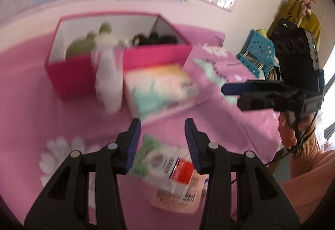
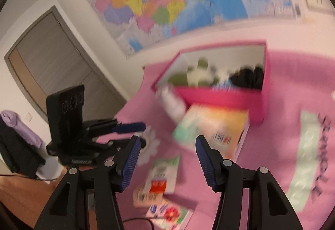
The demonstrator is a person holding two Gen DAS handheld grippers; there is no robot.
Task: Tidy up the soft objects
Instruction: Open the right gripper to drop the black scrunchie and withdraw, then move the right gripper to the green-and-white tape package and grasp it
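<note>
Both grippers, left gripper (image 1: 162, 142) and right gripper (image 2: 168, 156), hung with jaws released above blurred tissue packets (image 1: 165, 164); ahead stood a pink box (image 1: 117, 56). Labels were unreadable.

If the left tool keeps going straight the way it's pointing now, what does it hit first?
Probably the green and white packet lying on the pink cloth between the open fingers of the left tool. Further along that line sits the tissue pack. The frames are blurred, so depth is uncertain.
</note>
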